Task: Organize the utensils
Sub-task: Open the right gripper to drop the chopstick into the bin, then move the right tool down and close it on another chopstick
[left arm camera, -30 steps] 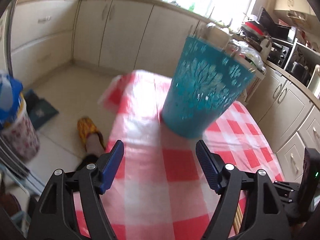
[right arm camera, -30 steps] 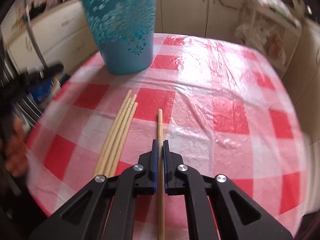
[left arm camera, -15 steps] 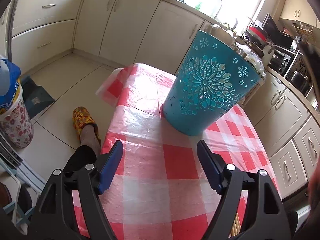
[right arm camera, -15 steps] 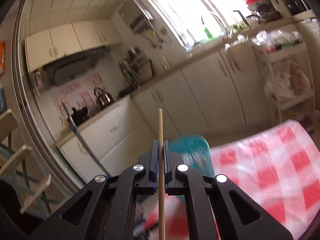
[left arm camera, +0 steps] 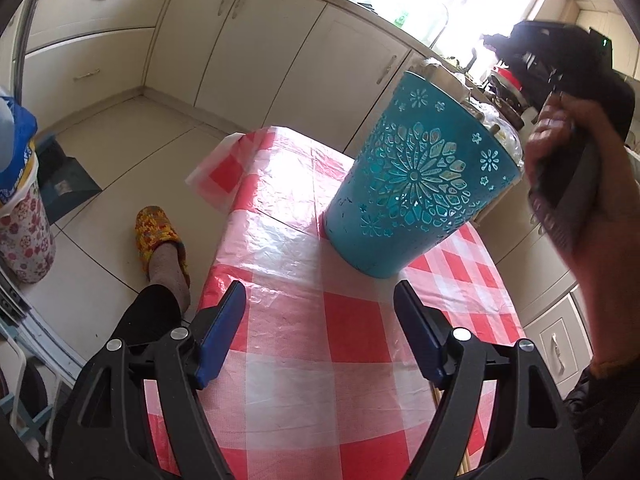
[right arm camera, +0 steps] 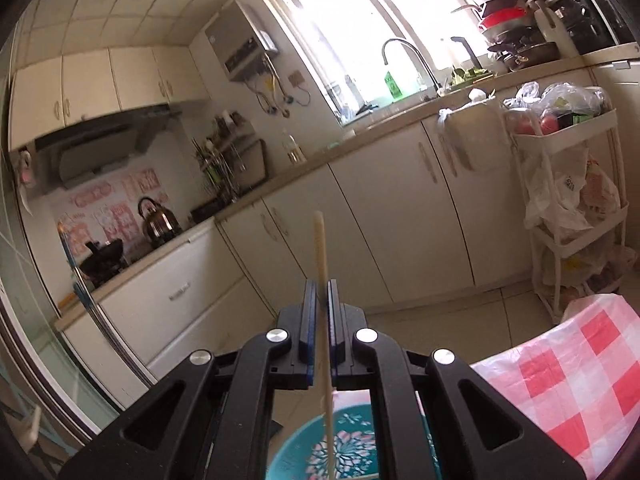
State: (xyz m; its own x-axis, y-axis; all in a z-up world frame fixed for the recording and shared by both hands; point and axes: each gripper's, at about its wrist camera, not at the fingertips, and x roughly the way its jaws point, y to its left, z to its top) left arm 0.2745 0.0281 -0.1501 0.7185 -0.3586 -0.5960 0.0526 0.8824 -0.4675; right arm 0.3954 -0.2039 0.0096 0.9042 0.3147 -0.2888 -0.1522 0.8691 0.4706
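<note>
A teal cut-out basket [left arm camera: 420, 184] stands upright on the red-and-white checked tablecloth [left arm camera: 288, 360]. My left gripper [left arm camera: 320, 296] hovers open just short of it, nothing between its blue pads. Loose chopstick ends [left arm camera: 435, 394] peek out behind its right finger. At the right edge of that view, a hand [left arm camera: 580, 200] holds the other gripper's handle above the basket. My right gripper [right arm camera: 320, 286] is shut on one wooden chopstick [right arm camera: 320, 248], held nearly upright. The chopstick's lower end hangs over the basket's open mouth [right arm camera: 352, 448], seen from above.
Cream cabinets [left arm camera: 224, 40] line the far wall. A person's foot in a yellow slipper [left arm camera: 158, 228] rests on the floor left of the table. A flowered bin [left arm camera: 22, 236] stands further left. A white cart with bags [right arm camera: 568, 184] stands past the table's corner [right arm camera: 580, 360].
The right gripper lifted the chopstick off the table and carried it up over the basket. The hand holding it has come into the left wrist view. The left gripper barely moved.
</note>
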